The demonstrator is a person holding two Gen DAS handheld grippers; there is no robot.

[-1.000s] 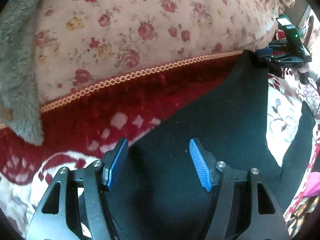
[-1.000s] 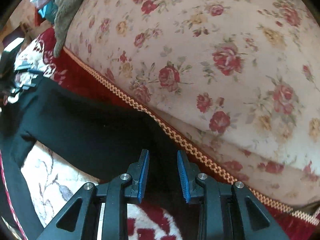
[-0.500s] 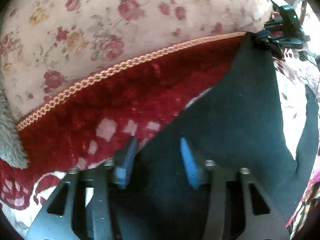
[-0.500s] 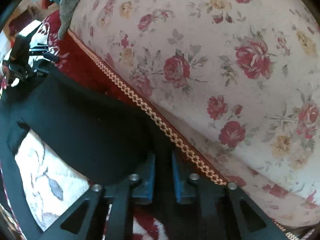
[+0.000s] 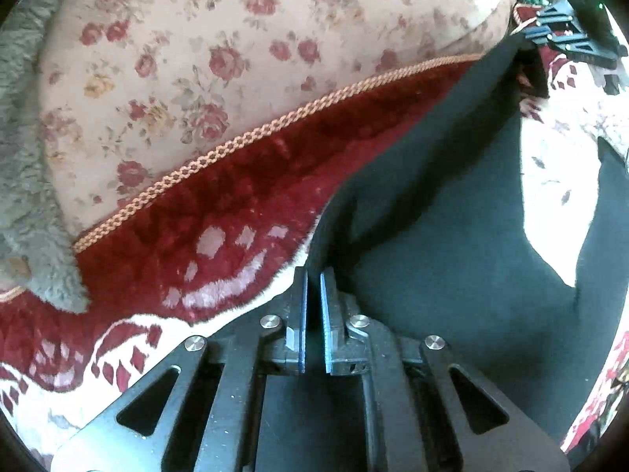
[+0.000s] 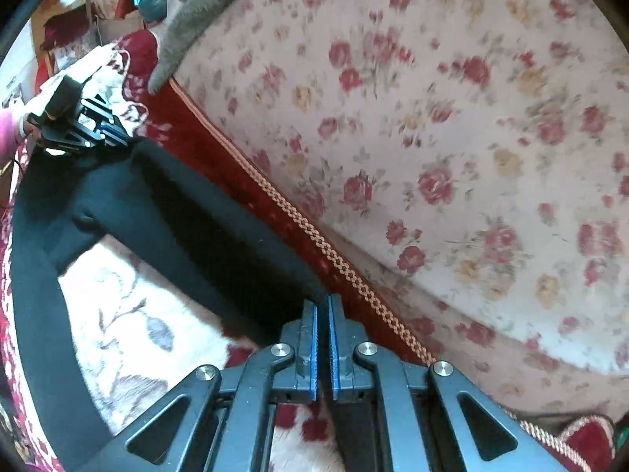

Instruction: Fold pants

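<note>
Black pants [image 5: 452, 212] lie stretched over a red and white patterned rug [image 5: 220, 228]. My left gripper [image 5: 313, 279] is shut on one end of a pant leg, the cloth pinched between its blue pads. My right gripper [image 6: 322, 306] is shut on the other end of that leg [image 6: 188, 212]. Each gripper shows in the other's view: the right one at the upper right of the left wrist view [image 5: 566, 35], the left one at the upper left of the right wrist view [image 6: 82, 126]. The second leg [image 6: 35, 314] curves along the left edge.
A floral cushion [image 5: 236, 47] with braided orange trim [image 5: 275, 126] borders the rug behind the pants. A grey fuzzy blanket [image 5: 23, 157] hangs over its left side. A white part of the rug [image 6: 125, 314] lies between the two legs.
Both grippers have closed on the pant leg. The left was wide open a second ago, the right half open. The leg now hangs taut between them and is lifted slightly.
</note>
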